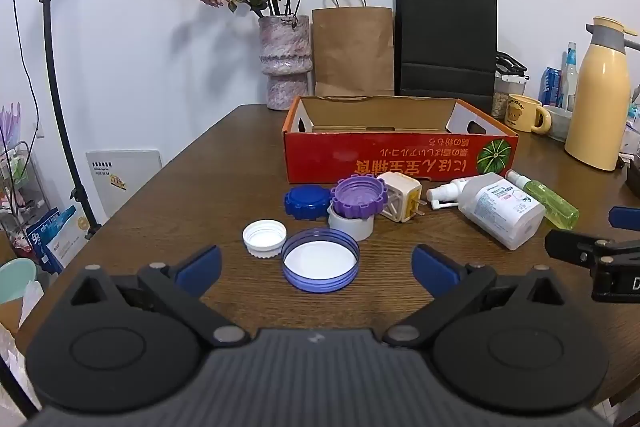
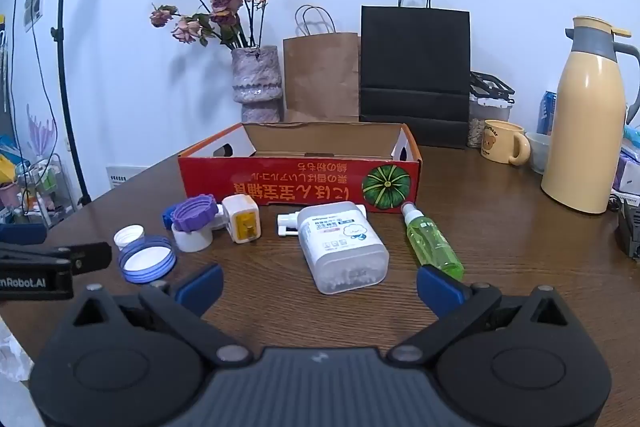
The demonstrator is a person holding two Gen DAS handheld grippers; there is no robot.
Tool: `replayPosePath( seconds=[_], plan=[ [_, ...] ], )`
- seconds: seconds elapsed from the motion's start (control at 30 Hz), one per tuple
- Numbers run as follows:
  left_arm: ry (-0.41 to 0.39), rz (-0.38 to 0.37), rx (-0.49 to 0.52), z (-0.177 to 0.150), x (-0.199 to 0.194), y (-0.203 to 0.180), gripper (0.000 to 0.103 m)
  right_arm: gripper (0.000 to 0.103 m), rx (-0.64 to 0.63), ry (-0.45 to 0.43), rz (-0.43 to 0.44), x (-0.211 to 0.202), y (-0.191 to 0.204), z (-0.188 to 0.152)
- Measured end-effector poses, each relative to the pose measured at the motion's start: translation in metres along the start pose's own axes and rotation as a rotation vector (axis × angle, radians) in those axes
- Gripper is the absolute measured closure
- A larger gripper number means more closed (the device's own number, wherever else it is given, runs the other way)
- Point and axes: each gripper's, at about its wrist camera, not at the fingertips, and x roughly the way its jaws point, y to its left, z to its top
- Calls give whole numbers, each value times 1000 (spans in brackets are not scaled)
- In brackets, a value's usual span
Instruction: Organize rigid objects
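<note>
Both grippers hover low over the near edge of a dark wooden table (image 1: 208,163), tilted downward. The left gripper (image 1: 316,269) has its blue-padded fingers spread wide with nothing between the pads; a large blue-rimmed lid (image 1: 320,265) lies on the table just ahead of the gap. The right gripper (image 2: 318,281) is likewise spread wide and empty, with a clear white container (image 2: 344,251) lying on its side just ahead of it.

The loose items form a row in front of a red cardboard box (image 1: 396,157), which stands open-topped toward the back of the table. From left to right in the left wrist view: a small white cap (image 1: 264,237) just beside the large lid; a dark blue cap (image 1: 306,201); a purple ridged cap (image 1: 360,195) resting on top of a white cylinder (image 1: 352,225); a white-and-yellow plug adapter (image 1: 402,201); a white spray nozzle (image 1: 444,195) at the container's end; and a green spray bottle (image 1: 548,201) lying flat.

Behind the box stand a vase of dried roses (image 1: 284,63), a brown paper bag (image 1: 352,51) and a black paper bag (image 1: 446,47). A yellow mug (image 1: 524,113) and a yellow thermos jug (image 1: 600,95) stand at the right.
</note>
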Motion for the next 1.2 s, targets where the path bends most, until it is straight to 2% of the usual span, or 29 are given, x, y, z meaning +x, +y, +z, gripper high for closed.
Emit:
replayPosePath(
  seconds=[0.23, 1.2],
  plan=[
    [21, 5, 10, 1, 2, -1, 0, 0, 1, 0, 4, -1, -1, 0],
    [1, -6, -1, 4, -7, 0, 0, 0, -8, -21, 10, -9, 3, 1]
  ],
)
